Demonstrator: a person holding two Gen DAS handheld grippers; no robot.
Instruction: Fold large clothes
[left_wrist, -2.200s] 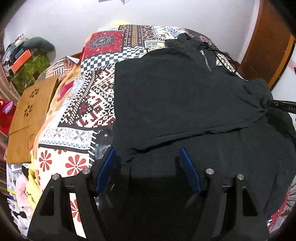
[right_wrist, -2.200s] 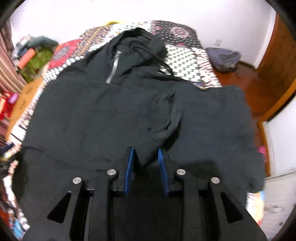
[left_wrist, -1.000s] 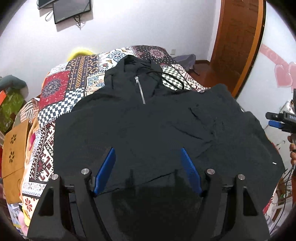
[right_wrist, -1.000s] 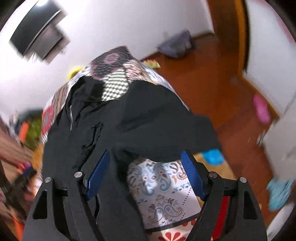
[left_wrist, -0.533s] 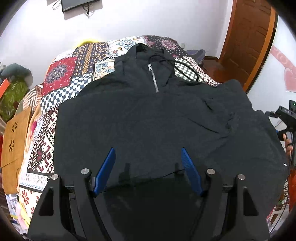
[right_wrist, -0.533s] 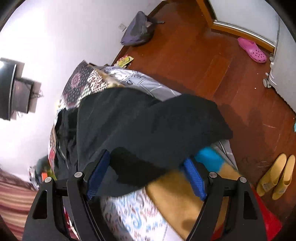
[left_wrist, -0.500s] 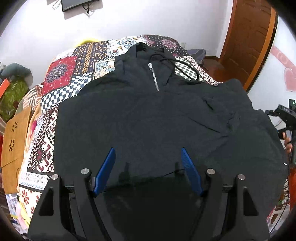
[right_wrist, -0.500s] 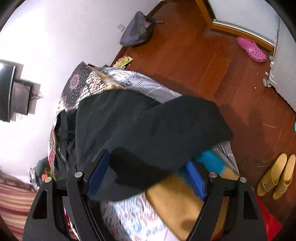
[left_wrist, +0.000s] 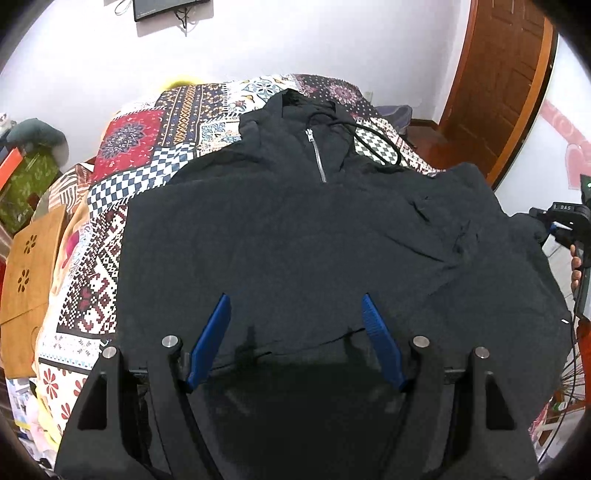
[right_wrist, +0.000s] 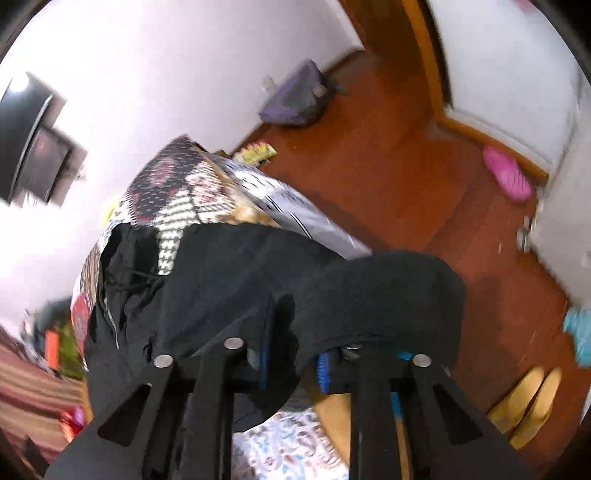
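Closing on cloth at the right gripper: blue pads drawn near together with a fold of the black hoodie between them, at the edge that hangs off the side of the bed. Spread wide at the left gripper, pads apart above the hoodie's lower hem, nothing pinched, cloth passing under and between them without contact that can be made out.

Spread out face up across the patterned quilt, hood toward the far wall, zip and drawstring on top. Looks early in the fold: body mostly flat, left side seemingly tucked in to a straight edge, right side rumpled and draped past the mattress. Likely left to do: bring the right side over, then fold the length.

Count: one hoodie, one bed, two grippers, one screen on the wall, one wooden door, one pink slipper, one yellow pair of shoes, one dark bag on the floor.
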